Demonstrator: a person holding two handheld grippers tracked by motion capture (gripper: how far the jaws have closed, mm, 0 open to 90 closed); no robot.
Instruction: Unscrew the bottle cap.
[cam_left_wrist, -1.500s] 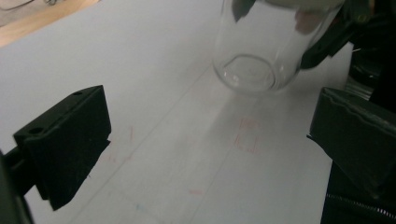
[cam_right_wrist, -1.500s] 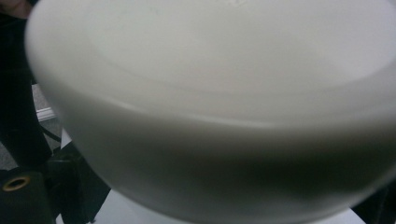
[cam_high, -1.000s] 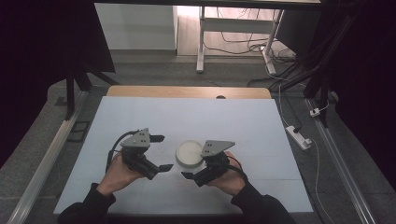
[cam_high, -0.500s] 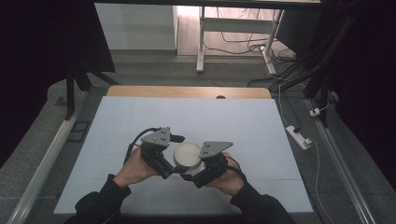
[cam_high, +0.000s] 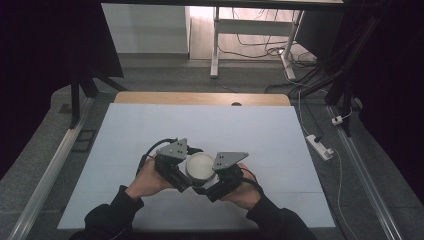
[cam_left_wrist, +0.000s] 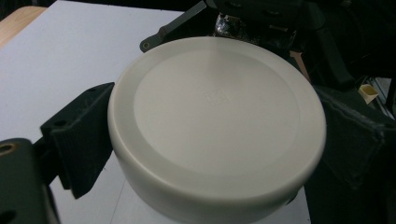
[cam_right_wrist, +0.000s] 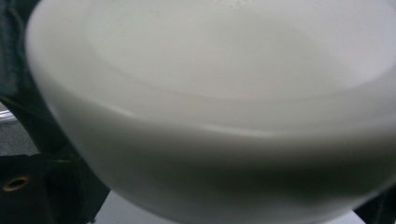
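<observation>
A round white container (cam_high: 200, 166) with a flat lid sits on the white table (cam_high: 210, 125), near its front middle. My left gripper (cam_high: 186, 172) reaches it from the left, and its jaws press the rim on both sides. In the left gripper view the container (cam_left_wrist: 217, 121) lies between the jaws of the left gripper (cam_left_wrist: 210, 154). My right gripper (cam_high: 214, 179) holds it from the right. Seen very close and blurred in the right gripper view, the container (cam_right_wrist: 210, 93) sits in the right gripper (cam_right_wrist: 215, 198).
A wooden strip (cam_high: 200, 98) runs along the table's far edge. On the floor to the right lies a white power strip (cam_high: 320, 146). Metal rails (cam_high: 50, 175) flank the table, and a desk frame with cables (cam_high: 250, 35) stands behind it.
My left gripper has moved right, from a hand's width off the container to close in around it. The right gripper and the container have stayed put.
</observation>
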